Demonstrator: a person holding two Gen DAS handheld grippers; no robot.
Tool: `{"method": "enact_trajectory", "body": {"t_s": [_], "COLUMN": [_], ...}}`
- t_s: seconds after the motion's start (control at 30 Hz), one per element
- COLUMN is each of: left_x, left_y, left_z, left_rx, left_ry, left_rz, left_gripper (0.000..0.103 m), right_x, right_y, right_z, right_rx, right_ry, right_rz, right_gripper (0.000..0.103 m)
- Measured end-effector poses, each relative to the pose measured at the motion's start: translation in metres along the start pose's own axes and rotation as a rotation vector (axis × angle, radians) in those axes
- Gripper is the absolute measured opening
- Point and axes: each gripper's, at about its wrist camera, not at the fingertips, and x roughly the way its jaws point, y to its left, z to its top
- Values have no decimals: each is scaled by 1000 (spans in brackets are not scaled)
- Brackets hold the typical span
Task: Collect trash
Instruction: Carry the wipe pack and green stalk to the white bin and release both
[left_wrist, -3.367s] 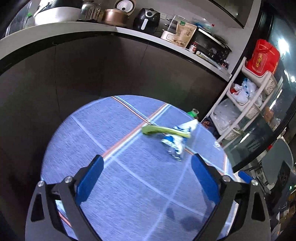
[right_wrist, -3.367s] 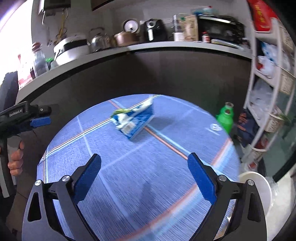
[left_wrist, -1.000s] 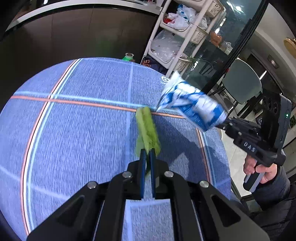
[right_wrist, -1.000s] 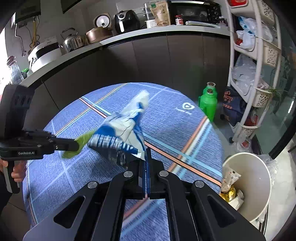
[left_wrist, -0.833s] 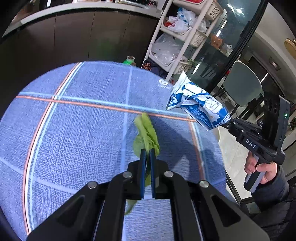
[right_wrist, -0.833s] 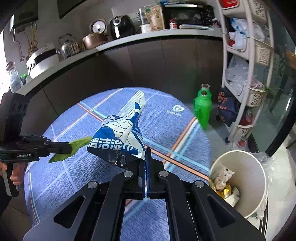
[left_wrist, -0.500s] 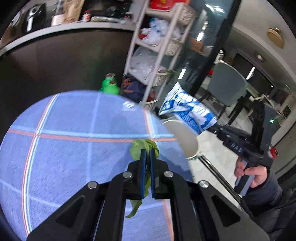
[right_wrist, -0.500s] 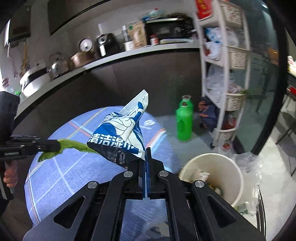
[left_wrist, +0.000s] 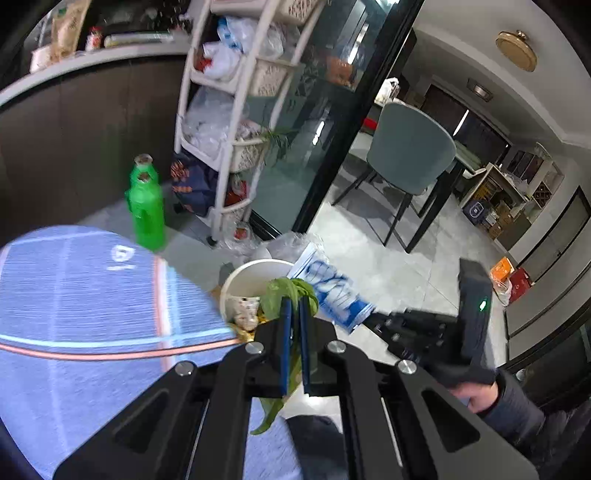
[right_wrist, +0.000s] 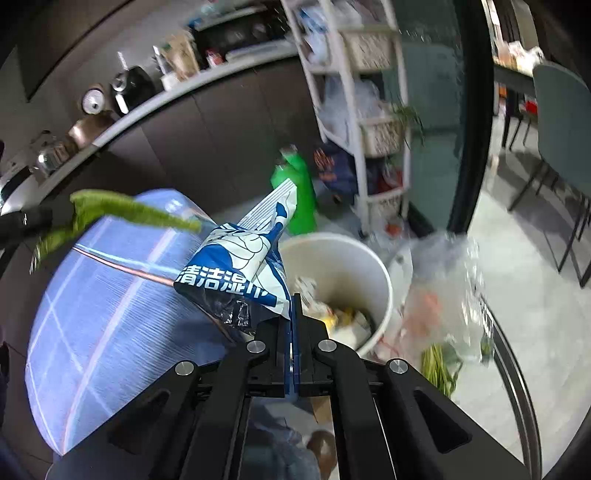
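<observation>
1. A limp green leaf (left_wrist: 291, 291), soft and crumpled, is pinched between the nearly closed blue pads of the left gripper (left_wrist: 293, 314).
2. A crinkled blue-and-white wet-wipe packet (right_wrist: 243, 273), shiny foil inside, is clamped in the right gripper (right_wrist: 294, 306), whose jaws are pressed together.
3. Both hang by the round white bin (right_wrist: 384, 291), apparently over its rim, beside the woven blue rug (right_wrist: 110, 317).

The bin's (right_wrist: 382, 295) far contents hide behind the wrapper (right_wrist: 240, 273).

A white bin (right_wrist: 373, 258) and green bottle (left_wrist: 146, 206) stand on the tiled floor (left_wrist: 369, 254).
</observation>
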Motion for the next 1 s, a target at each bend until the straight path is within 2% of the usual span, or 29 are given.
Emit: {"method": "enact_trajectory", "body": {"t_s": [0.13,0.27,0.3,0.33,0.37,0.4,0.43,0.5,0.53,0.57,0.63,0.77,0.9,1.0], "left_x": [47,89,96,101,106,105,102,98,96,91,81,68,50,23], "left_y": [-1,0,0,1,1,3,5,8,10,11,12,10,6,-3], "left_z": [3,2,2,2,3,2,2,3,3,3,4,1,-5,-10], "left_rx": [-19,-23,-21,-23,-29,-34,-38,-48,-53,-61,-69,-100,-109,-123], "left_ry": [65,131,140,143,130,104,87,75,66,42,-1,-27,-52,-101], "left_rz": [-8,3,15,31,61,83,89,100,116,150,181,237,312,381], "left_gripper": [6,8,20,48,61,75,79,88,96,99,99,99,99,99], "right_x": [30,52,57,62,64,62,61,59,57,54,48,39,19,-3], "right_y": [-18,-27,-28,-28,-30,-28,-27,-24,-23,-22,-22,-15,-1,11], "right_z": [-9,-9,-8,-7,-6,-6,-6,-8,-10,-10,-13,-14,-12,-9], "right_rx": [33,34,26,14,6,-10,-30,-74,-90,-94,-95,-110,-137,-150], "right_ry": [59,63,60,56,44,25,16,5,-3,-5,-8,6,-6,-27], "right_rz": [-20,-36,-39,-46,-54,-59,-61,-66,-71,-69,-53,-40,-52,-71], "right_gripper": [1,3,9,38,68,71,71,81,91,94,94,94,94,94]}}
